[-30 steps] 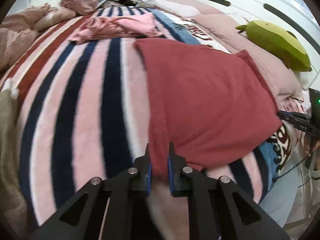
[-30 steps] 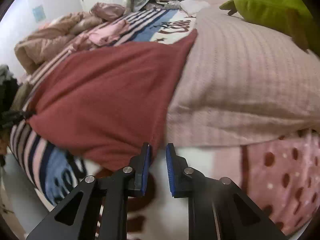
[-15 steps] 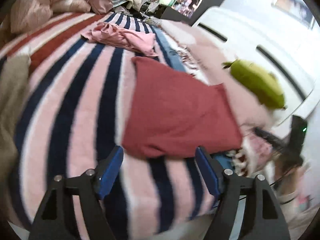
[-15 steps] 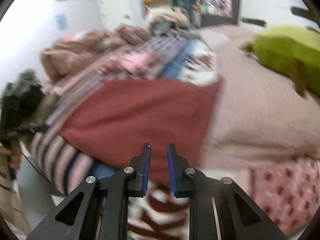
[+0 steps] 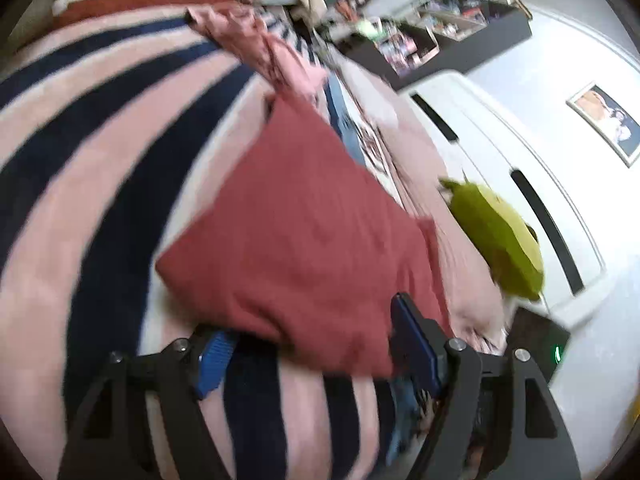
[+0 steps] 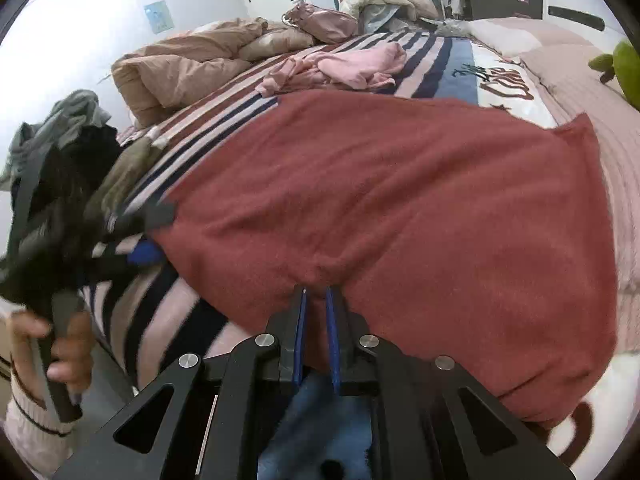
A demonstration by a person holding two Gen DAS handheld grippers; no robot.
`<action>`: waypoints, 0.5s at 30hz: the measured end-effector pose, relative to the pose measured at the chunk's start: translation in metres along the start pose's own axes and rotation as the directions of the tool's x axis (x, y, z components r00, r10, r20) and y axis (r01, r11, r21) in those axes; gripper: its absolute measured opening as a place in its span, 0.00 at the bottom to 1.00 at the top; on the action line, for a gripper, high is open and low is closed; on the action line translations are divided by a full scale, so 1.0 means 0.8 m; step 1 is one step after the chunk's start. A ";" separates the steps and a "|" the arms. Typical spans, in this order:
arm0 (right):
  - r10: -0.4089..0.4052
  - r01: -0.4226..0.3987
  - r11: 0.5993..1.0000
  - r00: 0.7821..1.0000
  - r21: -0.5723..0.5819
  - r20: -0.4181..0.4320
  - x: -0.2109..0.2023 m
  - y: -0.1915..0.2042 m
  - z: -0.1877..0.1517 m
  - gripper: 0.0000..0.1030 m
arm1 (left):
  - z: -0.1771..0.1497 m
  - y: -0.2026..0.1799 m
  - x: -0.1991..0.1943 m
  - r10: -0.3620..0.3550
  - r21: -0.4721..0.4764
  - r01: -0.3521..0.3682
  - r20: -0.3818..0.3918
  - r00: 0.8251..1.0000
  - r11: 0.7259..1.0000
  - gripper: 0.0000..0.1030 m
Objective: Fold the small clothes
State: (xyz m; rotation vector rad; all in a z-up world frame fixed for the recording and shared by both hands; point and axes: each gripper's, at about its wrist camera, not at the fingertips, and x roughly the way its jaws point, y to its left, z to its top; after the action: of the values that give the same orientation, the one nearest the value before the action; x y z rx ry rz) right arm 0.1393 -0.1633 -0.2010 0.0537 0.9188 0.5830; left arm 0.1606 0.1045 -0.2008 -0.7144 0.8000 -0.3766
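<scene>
Jaws of the right gripper (image 6: 316, 300) pinch the red garment (image 6: 400, 208); the left gripper (image 5: 316, 340) gapes wide.

the left gripper (image 5: 316, 340) stood with its jaws wide apart, tilted to one side, nothing pressed between its blue pads (image 5: 214, 354). the right gripper (image 6: 316, 304) pointed downward, its jaws nearly together and pinching a fold of red cloth (image 6: 380, 208). left of it, a hand (image 6: 66, 350) in a striped cuff gripped the left gripper's handle.
</scene>
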 end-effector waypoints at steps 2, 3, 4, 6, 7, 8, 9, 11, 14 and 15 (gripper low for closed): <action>-0.010 0.010 1.000 1.000 -0.004 0.003 0.000 0.003 0.000 0.03 | 0.008 -0.003 0.014 0.027 0.011 -0.027 0.005 1.000 1.000 0.63; -0.011 0.011 1.000 1.000 -0.002 0.000 0.000 0.004 0.001 0.03 | 0.010 -0.007 0.022 0.034 0.019 -0.034 0.006 0.999 0.999 0.54; -0.002 0.003 1.000 1.000 0.007 -0.002 -0.001 0.003 0.003 0.03 | 0.013 -0.009 0.028 0.035 0.022 -0.035 0.002 0.999 0.999 0.49; 0.042 -0.043 0.998 0.999 0.035 0.011 -0.016 -0.007 0.003 0.06 | 0.019 -0.014 0.038 0.030 0.031 -0.030 -0.018 0.999 0.999 0.29; 0.071 -0.073 0.995 0.997 0.065 0.032 -0.027 -0.015 0.004 0.06 | 0.022 -0.016 0.038 0.031 0.048 -0.030 -0.021 0.999 0.998 0.29; 0.084 -0.089 0.992 0.995 0.093 0.059 -0.040 -0.023 0.004 0.09 | 0.024 -0.024 0.037 0.046 0.079 -0.045 -0.010 0.999 0.996 0.28; 0.085 -0.095 0.989 0.992 0.113 0.089 -0.053 -0.032 0.003 0.14 | 0.027 -0.036 0.037 0.070 0.119 -0.070 0.005 0.998 0.990 0.24; 0.060 -0.079 0.989 0.987 0.125 0.150 -0.080 -0.045 0.001 0.19 | 0.033 -0.058 0.034 0.104 0.185 -0.107 0.026 0.994 0.977 0.18; 0.032 -0.061 0.989 0.977 0.135 0.210 -0.114 -0.065 -0.005 0.19 | 0.041 -0.104 0.037 0.142 0.303 -0.151 0.051 0.989 0.941 0.14; 0.032 -0.067 0.987 0.972 0.146 0.231 -0.125 -0.073 -0.010 0.19 | 0.041 -0.116 0.039 0.141 0.337 -0.151 0.053 0.989 0.929 0.13</action>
State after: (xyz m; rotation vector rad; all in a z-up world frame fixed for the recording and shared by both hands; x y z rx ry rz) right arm 0.1132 -0.2640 -0.1491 0.2779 0.7381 0.5395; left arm 0.2017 0.0358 -0.1355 -0.3328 0.7326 -0.3578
